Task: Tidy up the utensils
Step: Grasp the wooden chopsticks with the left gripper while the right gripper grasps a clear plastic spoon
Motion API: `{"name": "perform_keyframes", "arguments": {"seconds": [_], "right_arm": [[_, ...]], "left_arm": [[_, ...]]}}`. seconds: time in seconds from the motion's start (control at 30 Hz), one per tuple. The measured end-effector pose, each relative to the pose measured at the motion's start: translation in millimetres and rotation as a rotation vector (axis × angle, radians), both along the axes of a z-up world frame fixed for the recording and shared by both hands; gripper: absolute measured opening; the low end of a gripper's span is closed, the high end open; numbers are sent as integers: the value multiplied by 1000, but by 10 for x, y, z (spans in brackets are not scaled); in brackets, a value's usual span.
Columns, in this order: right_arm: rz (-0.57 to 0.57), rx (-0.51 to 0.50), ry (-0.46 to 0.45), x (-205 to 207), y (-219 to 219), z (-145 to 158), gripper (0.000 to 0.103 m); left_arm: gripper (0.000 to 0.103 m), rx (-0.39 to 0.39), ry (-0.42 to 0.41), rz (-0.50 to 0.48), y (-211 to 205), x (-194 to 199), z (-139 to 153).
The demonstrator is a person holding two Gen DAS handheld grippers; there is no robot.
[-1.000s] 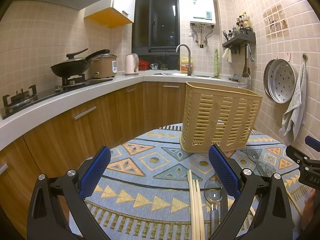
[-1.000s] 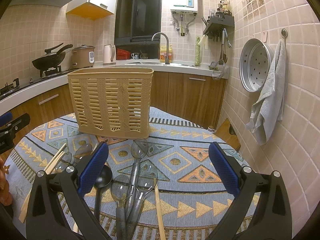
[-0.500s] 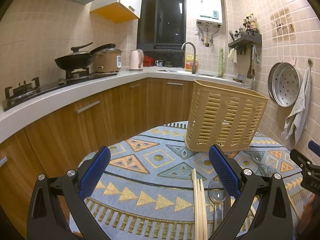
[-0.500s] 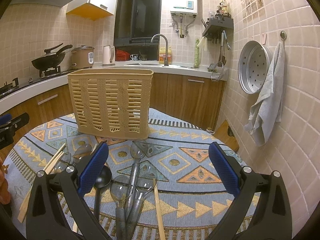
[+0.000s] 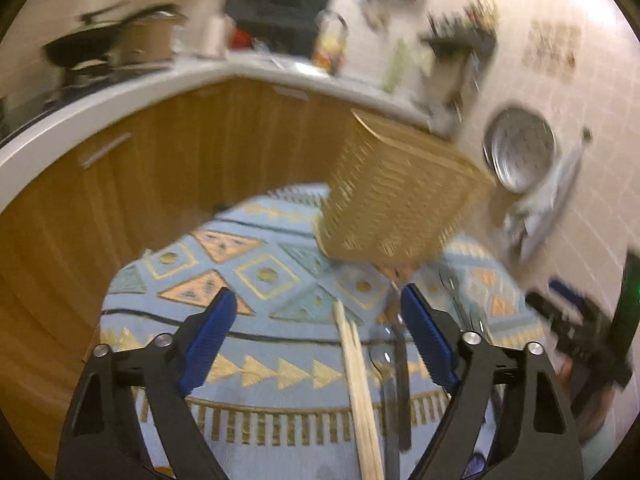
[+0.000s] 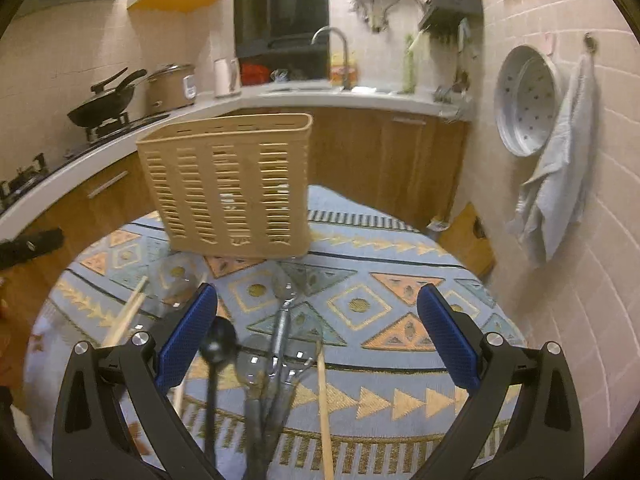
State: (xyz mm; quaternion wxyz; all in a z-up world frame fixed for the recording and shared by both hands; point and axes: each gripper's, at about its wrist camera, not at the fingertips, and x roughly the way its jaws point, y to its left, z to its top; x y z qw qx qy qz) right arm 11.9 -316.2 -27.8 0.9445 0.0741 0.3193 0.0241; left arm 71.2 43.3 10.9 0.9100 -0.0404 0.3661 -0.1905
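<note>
Left wrist view is smeared with motion: since a second ago we have swung and tipped the left gripper [image 5: 316, 334] down toward the patterned tablecloth [image 5: 256, 276], and its jaws have just been closing a little, though they are wide apart with nothing gripped. A pair of wooden chopsticks [image 5: 356, 372] lies between the fingers, nearer the right one, with a dark-handled spoon [image 5: 400, 380] just beside them. Beyond the fingertips stands the slotted beige utensil basket [image 5: 396, 208]. Right wrist view shows our right gripper [image 6: 316, 334] spread wide and empty over a cluster of spoons [image 6: 272, 364]. We judge the first pick, probably the chopsticks, is starting.
</note>
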Motion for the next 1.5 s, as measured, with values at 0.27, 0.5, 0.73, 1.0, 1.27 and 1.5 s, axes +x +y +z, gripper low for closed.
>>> {"name": "perform_keyframes", "arguments": {"seconds": [0.27,0.5,0.73,1.0,1.27,1.5], "right_arm": [[52,-9,253,463,-86,120,71],[85,75,435,818,-160,-16,52],[102,106,521,1019,-119,-137,40],[87,124,637,1366,-87,-433,38],[70,48,619,1456,42,-510,38],[59,42,635,1481,-1,-521,38]], "left_arm": [[31,39,296,-166,-284,512,-301],[15,105,452,-169,-511,796,-688],[7,138,469,-153,-615,855,-777],[5,176,454,-150,-716,970,-761],[3,117,438,-117,-487,1051,-685],[6,133,453,-128,-484,1071,-702]]}}
